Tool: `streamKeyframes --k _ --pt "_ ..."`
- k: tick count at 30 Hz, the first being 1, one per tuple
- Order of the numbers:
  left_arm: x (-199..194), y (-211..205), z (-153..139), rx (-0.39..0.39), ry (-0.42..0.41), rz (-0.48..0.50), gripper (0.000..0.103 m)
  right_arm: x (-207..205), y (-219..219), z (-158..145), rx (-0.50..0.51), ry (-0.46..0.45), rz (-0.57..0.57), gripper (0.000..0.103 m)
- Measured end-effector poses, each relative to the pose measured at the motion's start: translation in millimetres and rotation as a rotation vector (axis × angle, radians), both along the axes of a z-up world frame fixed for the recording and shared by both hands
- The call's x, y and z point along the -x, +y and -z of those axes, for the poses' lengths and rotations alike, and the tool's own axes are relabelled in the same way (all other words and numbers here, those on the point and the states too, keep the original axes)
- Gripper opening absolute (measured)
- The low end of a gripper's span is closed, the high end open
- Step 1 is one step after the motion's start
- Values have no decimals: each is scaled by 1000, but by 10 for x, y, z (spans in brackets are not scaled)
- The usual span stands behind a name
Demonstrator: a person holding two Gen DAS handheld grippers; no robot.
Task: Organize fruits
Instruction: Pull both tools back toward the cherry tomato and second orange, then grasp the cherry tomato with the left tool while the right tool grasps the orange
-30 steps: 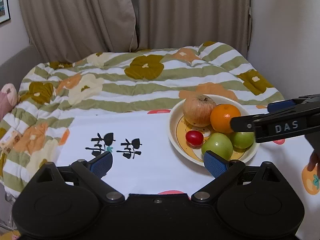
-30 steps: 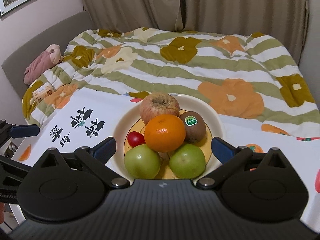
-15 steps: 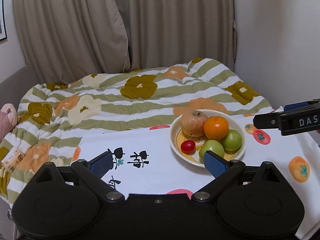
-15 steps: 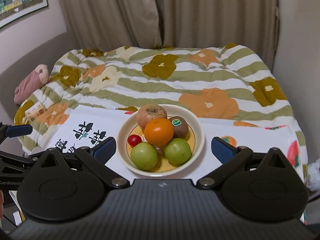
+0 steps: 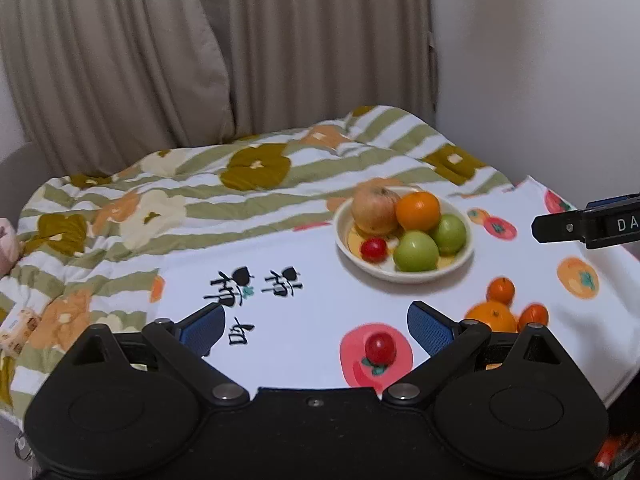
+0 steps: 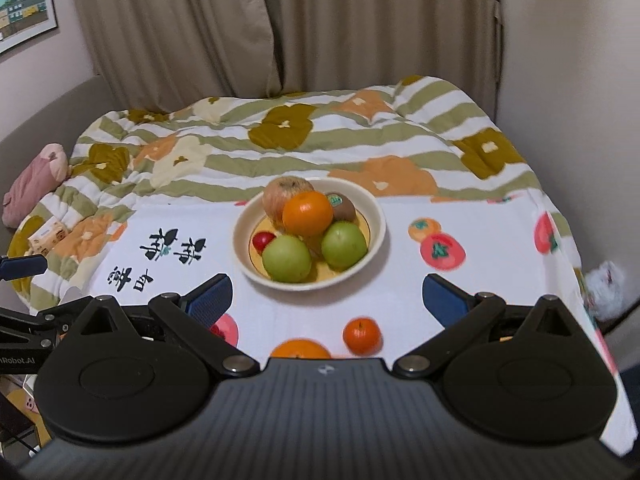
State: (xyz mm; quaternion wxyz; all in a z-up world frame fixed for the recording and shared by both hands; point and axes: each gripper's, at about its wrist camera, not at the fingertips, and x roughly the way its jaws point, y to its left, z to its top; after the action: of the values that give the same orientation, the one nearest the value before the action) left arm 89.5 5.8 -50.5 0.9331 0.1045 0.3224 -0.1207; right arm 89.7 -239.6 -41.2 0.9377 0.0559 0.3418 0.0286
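- Bowl (image 6: 378, 216), cream with a yellow inside, sits on a white tablecloth (image 6: 400, 280) printed with persimmons and black brush characters.
- In the bowl, a russet apple (image 6: 282, 194) is at the back, with an orange (image 6: 307, 214) piled in the middle touching it.
- A kiwi with a green sticker (image 6: 342, 206) lies behind and right of the orange.
- Two green apples fill the front of the bowl: a left green apple (image 6: 286, 259) and a right green apple (image 6: 344, 245), just beside each other.
- A small red fruit (image 6: 263, 240) sits low at the bowl's left side, beside the left green apple.
- Loose fruit lies on the cloth on the near side of the bowl: a small mandarin (image 6: 362, 335), a larger orange fruit (image 6: 301, 349) partly hidden by the right gripper's body, and a cherry tomato (image 5: 380, 348) resting on a printed persimmon.
- In the left wrist view, a third small orange fruit (image 5: 534, 316) lies beside the larger one.
- The left gripper (image 5: 314, 330) hangs over the near edge of the cloth, its blue-padded fingers (image 5: 202, 328) spread wide and holding nothing.
- The right gripper (image 6: 327, 298) hangs in front of the bowl, its fingers also spread wide and empty.
- Behind the cloth, a quilt (image 6: 280, 148) with green stripes and flowers covers a bed, with beige curtains (image 6: 280, 24) at the back.
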Motion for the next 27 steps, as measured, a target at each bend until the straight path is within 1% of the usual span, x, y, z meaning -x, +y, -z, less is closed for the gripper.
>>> streamKeyframes --k 9,15,17,19,20,23,27 --pt "-89 78 390 -21 31 150 100 269 255 429 -28 10 153 103" --pt "-220 45 631 -35 57 241 97 281 412 692 -44 44 199 103" --pt "-279 5 709 -46 67 263 94 257 454 776 -41 56 208 103" --pt "-333 -38 792 -56 78 288 85 235 474 864 -52 64 216 103" --pt "-356 -55 824 -59 82 295 84 219 479 909 -62 67 220 103" --pt "-433 -115 921 -67 97 322 76 173 485 1027 -83 78 236 103" --pt "-514 -206 1025 -85 118 357 63 113 488 1130 -96 96 244 103"
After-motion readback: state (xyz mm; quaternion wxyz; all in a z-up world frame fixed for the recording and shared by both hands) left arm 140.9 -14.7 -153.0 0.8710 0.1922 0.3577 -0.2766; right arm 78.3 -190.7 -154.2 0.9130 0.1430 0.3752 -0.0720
